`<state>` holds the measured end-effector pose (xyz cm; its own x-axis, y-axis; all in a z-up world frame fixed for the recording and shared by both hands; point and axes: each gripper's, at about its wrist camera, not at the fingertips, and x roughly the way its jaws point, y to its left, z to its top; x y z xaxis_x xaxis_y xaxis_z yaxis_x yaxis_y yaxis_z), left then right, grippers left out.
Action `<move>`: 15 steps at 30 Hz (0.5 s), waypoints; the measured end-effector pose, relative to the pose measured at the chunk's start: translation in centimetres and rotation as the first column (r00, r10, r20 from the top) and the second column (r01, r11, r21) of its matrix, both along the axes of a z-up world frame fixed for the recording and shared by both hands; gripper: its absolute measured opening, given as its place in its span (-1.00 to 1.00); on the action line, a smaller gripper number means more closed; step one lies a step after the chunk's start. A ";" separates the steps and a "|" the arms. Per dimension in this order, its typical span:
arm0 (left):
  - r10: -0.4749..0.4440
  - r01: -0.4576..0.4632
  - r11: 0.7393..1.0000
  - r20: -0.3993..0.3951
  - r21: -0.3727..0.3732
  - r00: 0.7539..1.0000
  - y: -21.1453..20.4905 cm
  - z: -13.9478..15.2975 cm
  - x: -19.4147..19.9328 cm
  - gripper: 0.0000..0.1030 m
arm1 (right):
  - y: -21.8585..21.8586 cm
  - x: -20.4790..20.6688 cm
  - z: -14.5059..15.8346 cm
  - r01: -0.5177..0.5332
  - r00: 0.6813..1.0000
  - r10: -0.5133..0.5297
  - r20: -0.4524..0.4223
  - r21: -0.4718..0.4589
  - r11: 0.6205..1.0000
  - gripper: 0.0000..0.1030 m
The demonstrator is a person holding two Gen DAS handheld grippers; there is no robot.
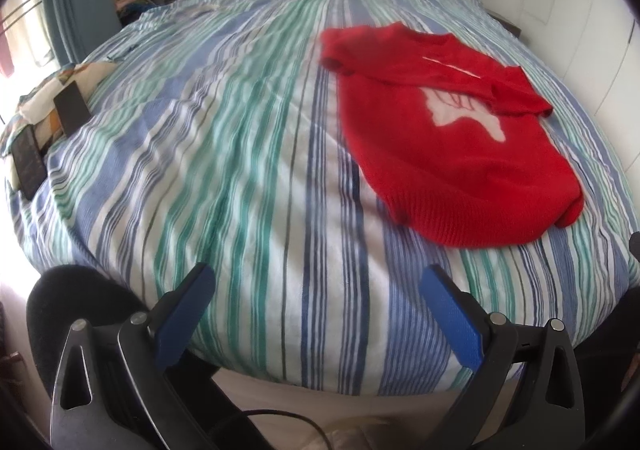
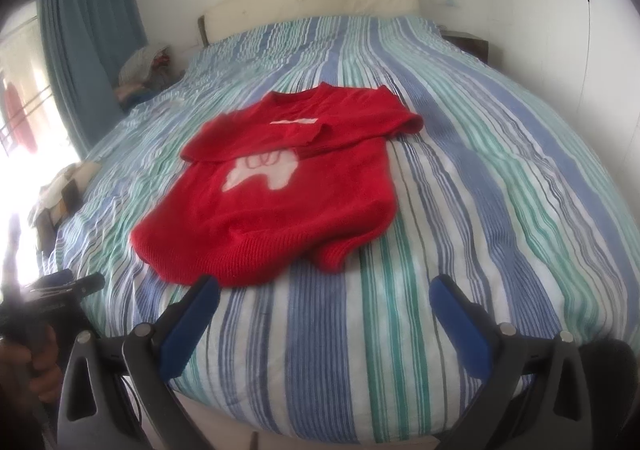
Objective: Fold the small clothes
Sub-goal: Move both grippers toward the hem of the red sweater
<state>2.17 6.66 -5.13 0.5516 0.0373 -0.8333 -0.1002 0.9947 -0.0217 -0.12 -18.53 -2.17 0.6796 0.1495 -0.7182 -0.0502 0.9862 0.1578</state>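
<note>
One bed (image 2: 460, 177), the largest item, spread with a blue, green and white striped cover and serving as the flat folding surface; a cream headboard (image 2: 312, 5) stands at its far end against the wall.

One blue curtain (image 2: 88, 29), hanging at the bright window on the left side of the room.

One red knitted jumper (image 2: 272, 193) with a pale motif on the chest, the task's garment. It lies front-up on the middle of the bed, ribbed hem toward the near edge, neckline toward the headboard. Both sleeves are laid inward across the chest, so the sleeve stage of the fold looks done; the body remains at full length, which I judge to be the part left to fold. One corner of the hem on the right bulges out untidily.

One pile of other clothes (image 2: 144, 69), heaped beside the far left corner of the bed, well apart from the jumper.

Two dark flat items (image 1: 72, 107), possibly phones, on patterned cloth at the bed's left edge.

One left claw (image 1: 318, 314), blue pads spread wide, holding nothing, over the near edge with the jumper off to its right.

One right claw (image 2: 324, 320), likewise spread and empty, its left pad just before the hem, placed well for taking it.
</note>
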 end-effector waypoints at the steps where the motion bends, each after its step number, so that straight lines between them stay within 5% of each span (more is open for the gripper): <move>1: -0.006 0.006 1.000 0.002 -0.006 1.000 -0.1 0.0 0.1 0.99 | -0.1 0.1 -0.2 0.003 1.000 -0.003 -0.007 0.006 1.000 1.00; 8: -0.126 0.118 0.974 -0.034 -0.191 0.991 -0.8 -2.4 3.3 0.99 | -1.5 1.3 -2.1 0.008 0.999 -0.006 -0.034 0.049 0.999 1.00; 15: -0.176 0.174 0.981 -0.019 -0.089 0.984 -2.0 -2.3 4.3 0.99 | -4.3 2.7 -4.7 0.015 0.997 -0.010 -0.078 0.061 0.998 1.00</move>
<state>6.47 4.67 -7.44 0.5210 -0.1305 -0.8435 0.0737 0.9914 -0.1079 2.55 -22.87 -6.86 0.6245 0.1872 -0.7582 -0.0234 0.9749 0.2214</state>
